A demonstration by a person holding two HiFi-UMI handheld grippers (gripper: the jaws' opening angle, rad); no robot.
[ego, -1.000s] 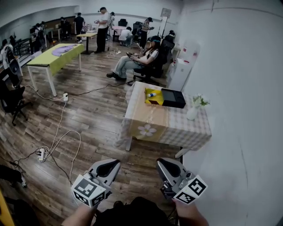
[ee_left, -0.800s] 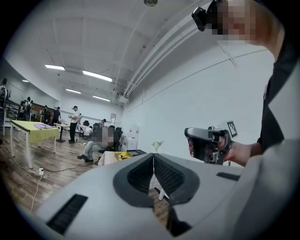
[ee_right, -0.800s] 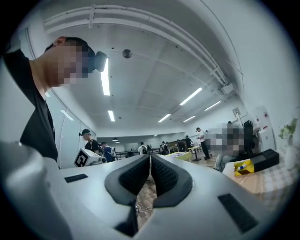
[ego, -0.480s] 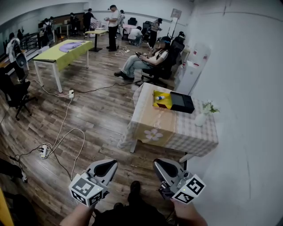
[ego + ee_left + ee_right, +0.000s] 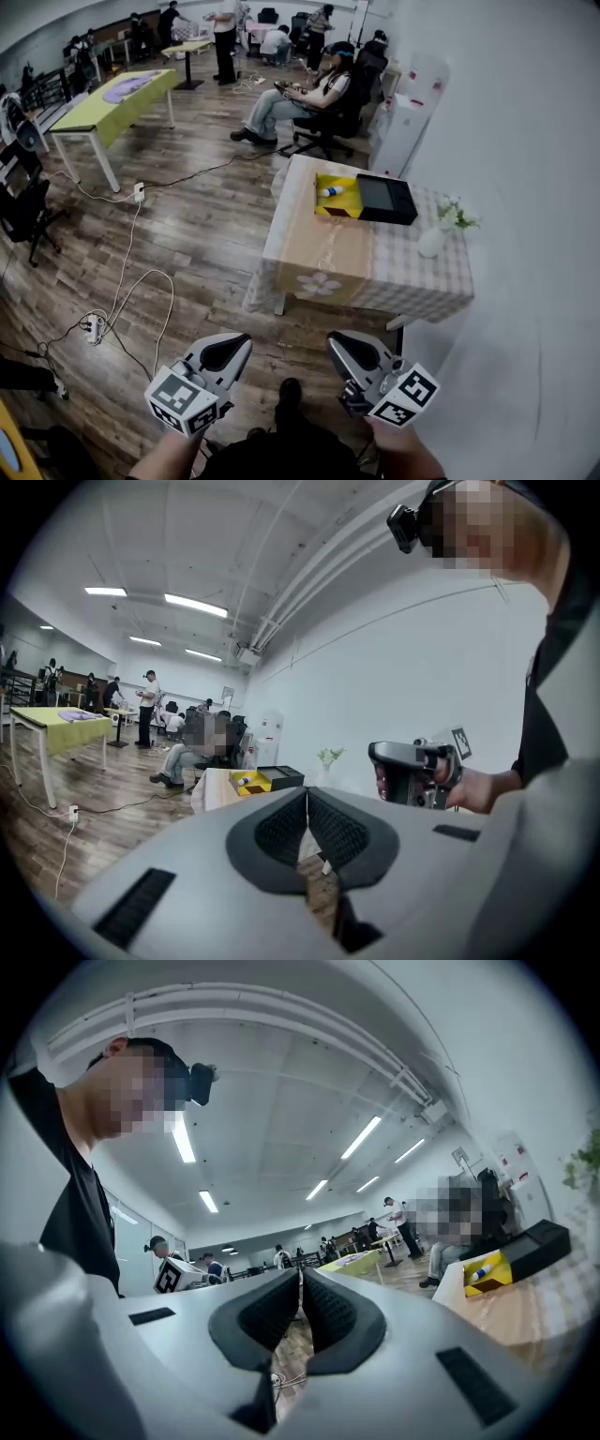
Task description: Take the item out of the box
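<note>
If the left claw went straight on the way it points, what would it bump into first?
Probably the cloth-covered table, across a stretch of wood floor; depth is hard to judge.

Bright yellow box [image 5: 343, 207], white-and-blue item [image 5: 331, 191], black lid [image 5: 385, 197]. Grey-white checked tablecloth [image 5: 422, 281], beige runner [image 5: 314, 246] with a white flower. Lime-green table [image 5: 94, 127], brown plank floor [image 5: 197, 234].

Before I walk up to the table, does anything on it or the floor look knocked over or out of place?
Nothing looks spilled or damaged. The yellow box sits open beside a black lid, a small white bottle lying on its side inside; the vase stands upright. Loose cables trail across the floor.
</note>
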